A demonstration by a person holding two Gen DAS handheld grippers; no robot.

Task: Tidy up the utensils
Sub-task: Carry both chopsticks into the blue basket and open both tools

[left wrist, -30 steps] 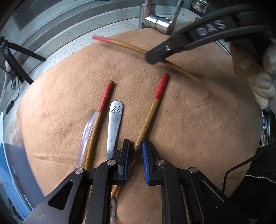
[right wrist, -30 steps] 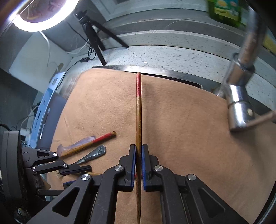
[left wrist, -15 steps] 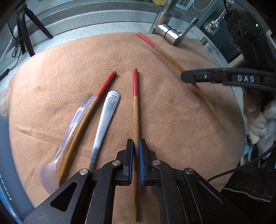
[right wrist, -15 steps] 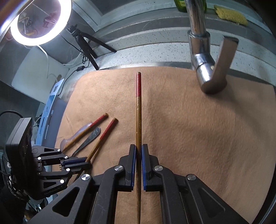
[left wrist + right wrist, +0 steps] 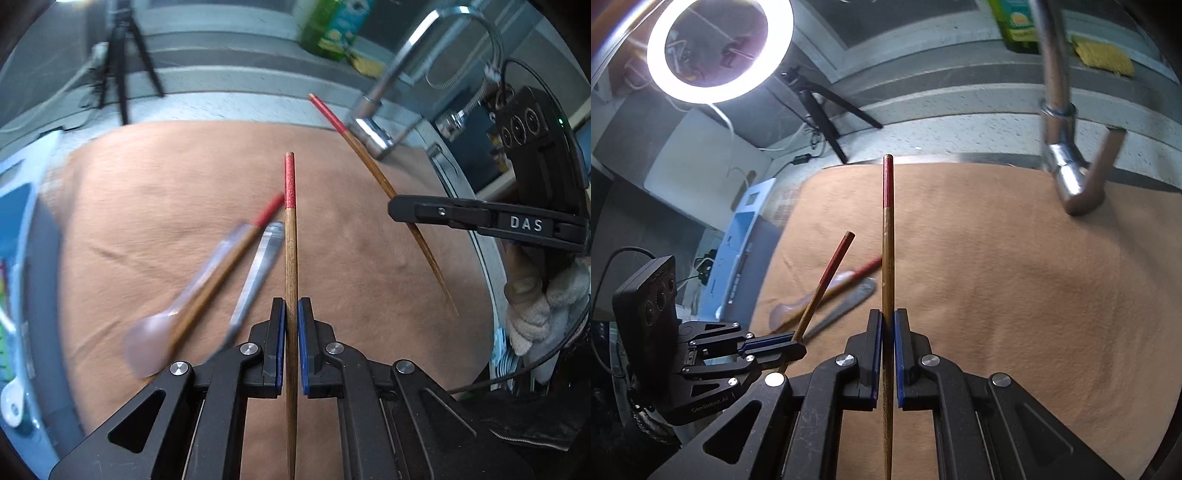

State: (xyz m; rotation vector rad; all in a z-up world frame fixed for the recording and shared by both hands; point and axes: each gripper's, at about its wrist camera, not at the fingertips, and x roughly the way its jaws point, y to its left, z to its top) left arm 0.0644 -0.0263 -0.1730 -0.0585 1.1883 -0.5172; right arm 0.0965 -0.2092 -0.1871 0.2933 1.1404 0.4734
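My left gripper (image 5: pixel 291 314) is shut on a red-tipped bamboo chopstick (image 5: pixel 290 236) and holds it up off the tan cloth (image 5: pixel 155 221). My right gripper (image 5: pixel 887 325) is shut on a second red-tipped chopstick (image 5: pixel 887 236), also held above the cloth. Each gripper shows in the other's view: the right one (image 5: pixel 399 210) with its chopstick (image 5: pixel 373 166), the left one (image 5: pixel 790 341) with its chopstick (image 5: pixel 827 280). A third red-tipped chopstick (image 5: pixel 236 254), a clear plastic spoon (image 5: pixel 147 343) and a metal utensil handle (image 5: pixel 258 266) lie together on the cloth, blurred.
A chrome faucet (image 5: pixel 1067 177) hangs over the cloth's far right side. A speckled counter ledge (image 5: pixel 960 136) runs behind. A tripod (image 5: pixel 820 107) with a ring light (image 5: pixel 720 48) stands at the back left. A blue box (image 5: pixel 738 236) sits left of the cloth.
My left gripper has closed on its chopstick and raised it off the cloth. The right gripper has also risen with its chopstick. The other utensils stay on the cloth.
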